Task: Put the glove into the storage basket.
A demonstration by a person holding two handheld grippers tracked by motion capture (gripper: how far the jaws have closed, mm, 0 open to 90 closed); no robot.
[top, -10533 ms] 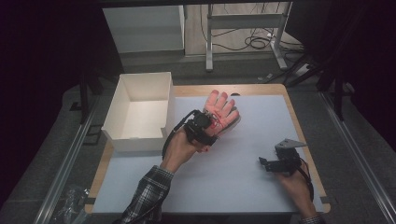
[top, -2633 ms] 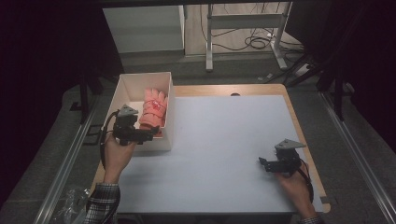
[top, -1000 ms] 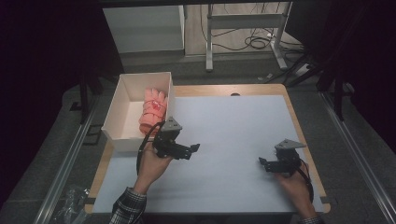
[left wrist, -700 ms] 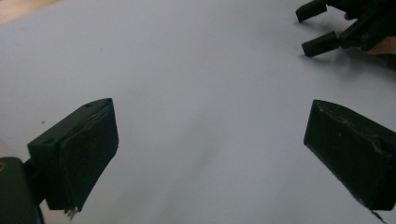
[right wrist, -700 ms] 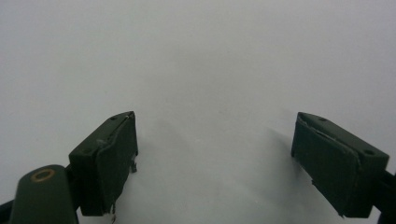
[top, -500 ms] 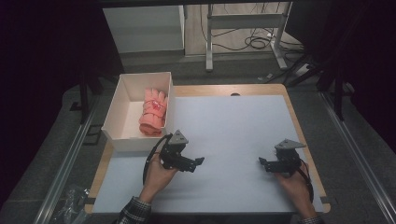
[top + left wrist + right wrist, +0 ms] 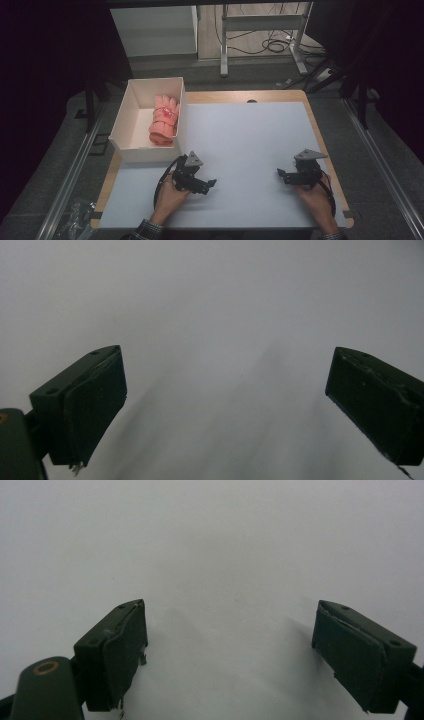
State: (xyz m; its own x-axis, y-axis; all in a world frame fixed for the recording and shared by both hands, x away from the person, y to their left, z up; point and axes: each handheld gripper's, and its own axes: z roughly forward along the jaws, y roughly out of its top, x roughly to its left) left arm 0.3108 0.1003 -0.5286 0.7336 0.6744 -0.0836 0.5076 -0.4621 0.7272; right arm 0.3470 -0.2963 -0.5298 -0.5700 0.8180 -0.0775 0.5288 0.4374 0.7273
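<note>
**Glove boxed, both grippers resting empty on the worktop**

- Pink glove (image 7: 163, 121) lies inside the white box (image 7: 131, 117) at the worktop's far left corner, against the box's right-hand wall, cuff end toward the person. Nothing touches it.
- Left gripper (image 7: 209, 184) sits low over the white worktop (image 7: 250, 135), just in front of the box's near wall and apart from it. In the left gripper view its fingers (image 7: 95, 405) stand wide apart with bare surface between them; it holds nothing.
- Right gripper (image 7: 281, 174) rests near the right edge of the worktop, well apart from box and glove. In the right gripper view its fingers (image 7: 117, 650) are likewise spread wide, empty.
- No other loose item visible on the worktop.

Judgement: the placing step looks complete, with the glove seated fully within the box walls. The work appears at or near its end. Any next move calls for little: park both hands clear, or, if the glove needs straightening, the left gripper is the nearer one and would have to reach over the near wall.
</note>
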